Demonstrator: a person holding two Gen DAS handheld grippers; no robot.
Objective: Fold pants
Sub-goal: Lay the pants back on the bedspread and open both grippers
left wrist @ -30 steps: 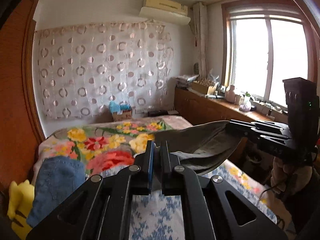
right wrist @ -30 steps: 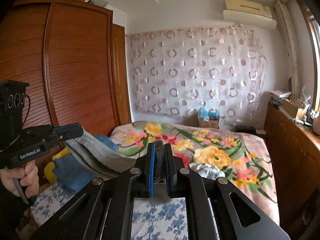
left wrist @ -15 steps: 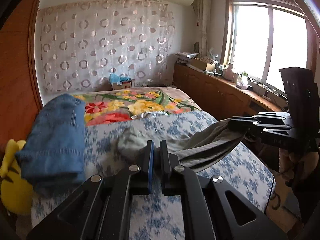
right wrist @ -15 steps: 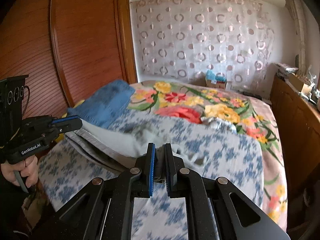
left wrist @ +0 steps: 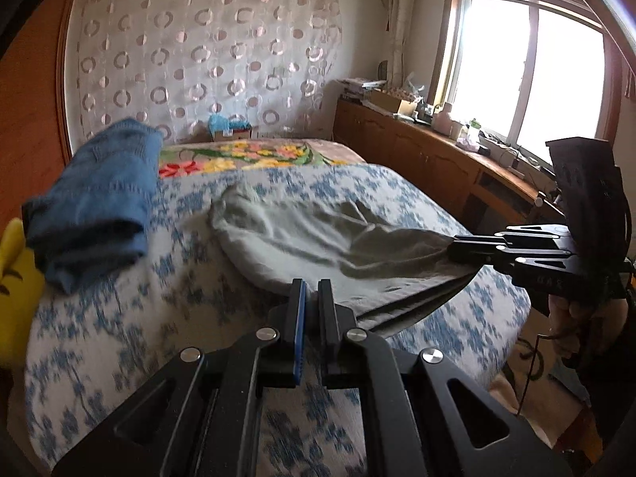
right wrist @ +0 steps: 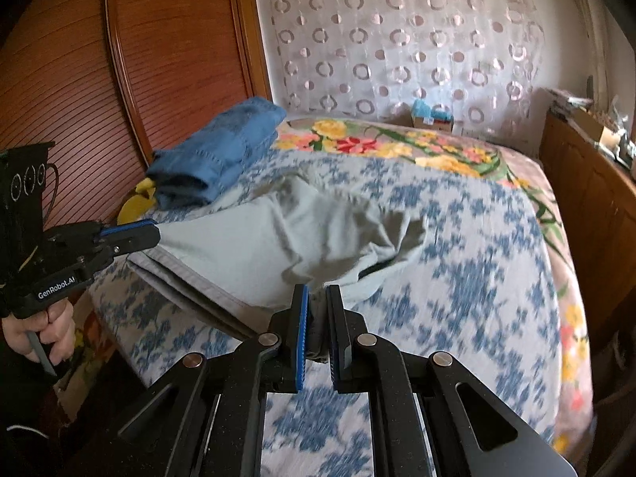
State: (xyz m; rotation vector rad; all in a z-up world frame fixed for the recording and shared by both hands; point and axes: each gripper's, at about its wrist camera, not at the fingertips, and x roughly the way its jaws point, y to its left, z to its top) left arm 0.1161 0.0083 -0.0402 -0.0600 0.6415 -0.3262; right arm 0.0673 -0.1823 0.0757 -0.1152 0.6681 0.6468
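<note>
While the far end of the grey pants (left wrist: pixel 318 234) already lies rumpled on the bed (left wrist: pixel 119 334), the edge strung between the two claws should come down taut and level so the cloth lands flat. In the middle of both views the pants spread away from the claws. The left claw (left wrist: pixel 312 302) is clamped on the near hem, the right claw (right wrist: pixel 316 314) on the other corner.

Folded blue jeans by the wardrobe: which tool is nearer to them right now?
Left. The left tool grips the grey pants on the side where the blue jeans lie; the right tool grips them farther from the jeans.
</note>
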